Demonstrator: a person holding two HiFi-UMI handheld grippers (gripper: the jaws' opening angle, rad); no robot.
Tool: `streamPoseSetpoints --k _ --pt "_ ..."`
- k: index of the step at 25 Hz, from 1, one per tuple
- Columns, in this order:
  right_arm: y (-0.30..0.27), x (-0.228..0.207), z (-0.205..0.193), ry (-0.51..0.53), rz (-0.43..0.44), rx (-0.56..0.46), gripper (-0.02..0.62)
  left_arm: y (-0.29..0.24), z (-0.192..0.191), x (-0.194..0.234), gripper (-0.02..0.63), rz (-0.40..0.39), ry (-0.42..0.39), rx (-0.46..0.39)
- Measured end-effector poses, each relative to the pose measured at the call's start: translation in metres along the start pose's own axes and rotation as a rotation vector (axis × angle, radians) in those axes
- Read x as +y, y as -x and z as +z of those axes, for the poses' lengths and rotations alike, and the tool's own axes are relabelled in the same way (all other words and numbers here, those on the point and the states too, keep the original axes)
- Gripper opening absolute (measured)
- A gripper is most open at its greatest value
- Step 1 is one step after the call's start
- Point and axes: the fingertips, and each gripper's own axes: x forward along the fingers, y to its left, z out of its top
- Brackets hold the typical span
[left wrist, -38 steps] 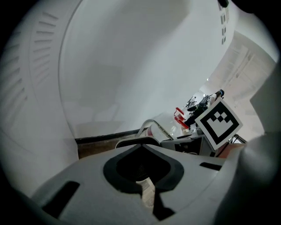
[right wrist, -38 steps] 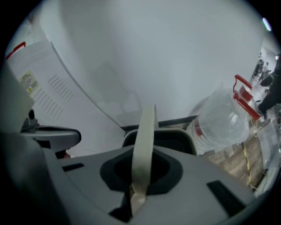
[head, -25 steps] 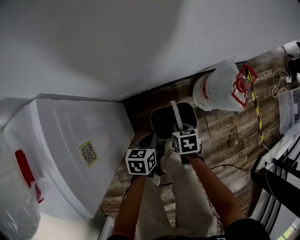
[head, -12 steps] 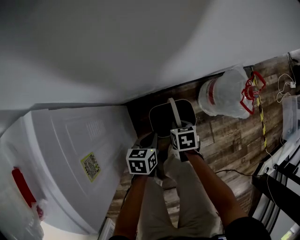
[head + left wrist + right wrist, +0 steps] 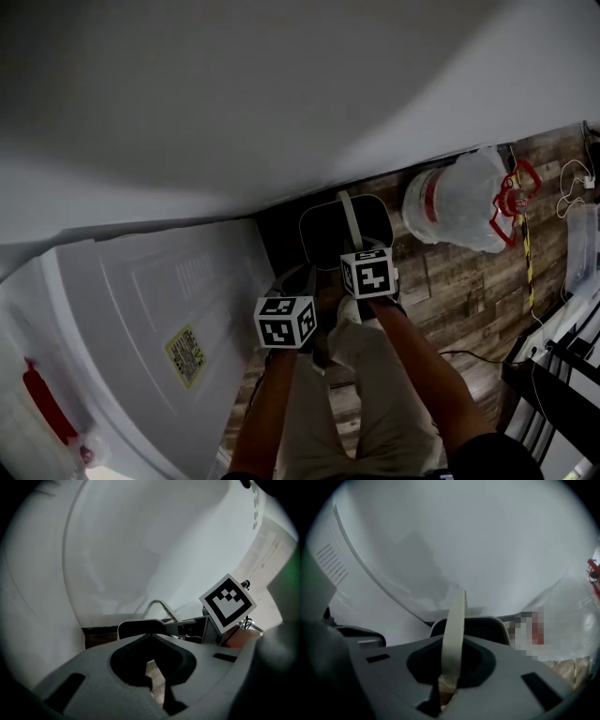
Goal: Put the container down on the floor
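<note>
A dark container (image 5: pixel 323 242) with a pale strap handle (image 5: pixel 349 217) hangs just above the wood floor (image 5: pixel 450 281), close to the white wall. My right gripper (image 5: pixel 356 253) is shut on the handle (image 5: pixel 454 634), which rises up between its jaws; the container's rim (image 5: pixel 487 623) shows below. My left gripper (image 5: pixel 305 279) hovers beside the container's left edge. Its jaws stand close together with only a sliver of floor between them and hold nothing (image 5: pixel 157 686). The container (image 5: pixel 138 627) and the right gripper's marker cube (image 5: pixel 228 603) lie ahead of it.
A large white appliance (image 5: pixel 141 319) lies at the left, against the wall (image 5: pixel 234 94). A plastic-wrapped white and red bucket (image 5: pixel 459 206) stands right of the container. A yellow strip (image 5: pixel 525 244), cables and a dark rack (image 5: pixel 562 375) line the right side.
Both grippers and the container have sunk a little towards the floor near the wall. The head view has tilted, so the bucket sits further right.
</note>
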Motion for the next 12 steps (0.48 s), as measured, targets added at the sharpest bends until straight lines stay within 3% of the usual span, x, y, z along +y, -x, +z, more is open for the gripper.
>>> streamPoseSetpoints --k 12 --pt "-0.03 0.004 0.009 0.002 0.023 -0.026 0.032 -0.016 -0.003 0.024 0.015 0.015 -0.002 -0.004"
